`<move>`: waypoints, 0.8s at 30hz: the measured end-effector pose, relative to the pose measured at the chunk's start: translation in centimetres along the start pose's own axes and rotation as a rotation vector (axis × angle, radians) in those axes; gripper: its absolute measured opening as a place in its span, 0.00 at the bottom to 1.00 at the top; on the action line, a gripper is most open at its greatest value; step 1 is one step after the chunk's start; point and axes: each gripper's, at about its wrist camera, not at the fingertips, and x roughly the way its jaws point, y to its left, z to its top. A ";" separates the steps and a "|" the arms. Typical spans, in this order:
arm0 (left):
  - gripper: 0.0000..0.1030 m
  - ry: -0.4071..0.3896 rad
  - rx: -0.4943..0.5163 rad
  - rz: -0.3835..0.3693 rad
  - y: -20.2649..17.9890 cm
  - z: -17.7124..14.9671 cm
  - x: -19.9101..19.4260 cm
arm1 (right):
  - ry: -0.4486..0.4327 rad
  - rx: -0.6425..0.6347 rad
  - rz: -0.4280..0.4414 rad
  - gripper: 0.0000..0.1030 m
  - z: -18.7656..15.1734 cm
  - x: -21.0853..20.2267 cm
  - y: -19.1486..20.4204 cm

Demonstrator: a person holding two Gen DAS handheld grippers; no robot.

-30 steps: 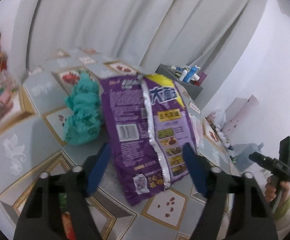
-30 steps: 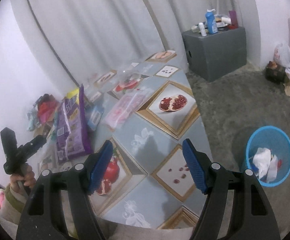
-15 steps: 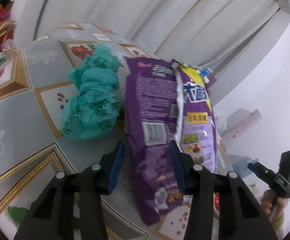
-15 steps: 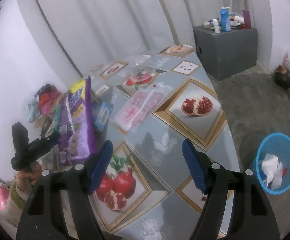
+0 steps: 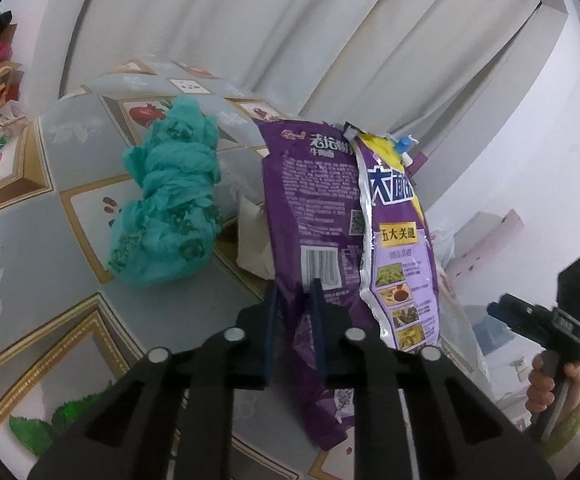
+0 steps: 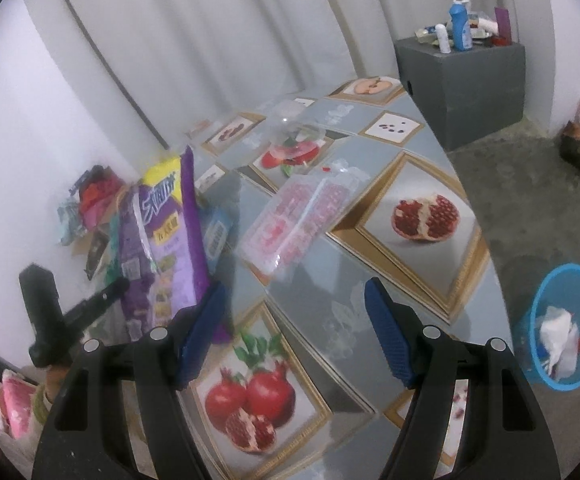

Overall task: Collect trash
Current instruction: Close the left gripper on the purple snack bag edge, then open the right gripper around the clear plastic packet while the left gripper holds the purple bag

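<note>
From the left wrist camera, the left gripper (image 5: 294, 322) was closing its jaws on the lower part of a purple snack bag (image 5: 322, 240), the blue pads pinching the foil near its barcode. The bag stood tall, its long axis running up and away from the gripper, the torn top pointing toward the white curtain (image 5: 290, 32) and the bottom end hanging down toward the camera past the fingers. A silver seam ran lengthwise down its middle. Just left of the bag lay a crumpled teal plastic bag (image 5: 167, 204) on the patterned tablecloth (image 5: 29, 216), and a scrap of pale paper (image 5: 251, 236) sat between the two, partly hidden behind the purple foil. At far right a hand (image 5: 552, 380) held the right gripper's black handle.

From the right wrist camera, the right gripper (image 6: 294, 332) hung over the table with its jaws spread wide and nothing between them. The snack bag (image 6: 169, 236) stood upright at left, behind the left blue finger (image 6: 201, 330), yellow top uppermost. Beyond it a clear plastic tray with pink print (image 6: 298, 220) lay flat on the cloth, and a clear lidded container (image 6: 296, 140) sat farther back. A blue wastebasket (image 6: 570, 324) holding white crumpled paper stood on the floor at right, well apart from the bag, with the table edge between them. A grey cabinet (image 6: 466, 88) with bottles on top stood against the far curtain.
</note>
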 end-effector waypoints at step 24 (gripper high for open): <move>0.08 -0.022 -0.030 -0.013 0.7 -0.1 -0.5 | 0.201 -0.262 -0.181 0.02 2.1 9.7 3.0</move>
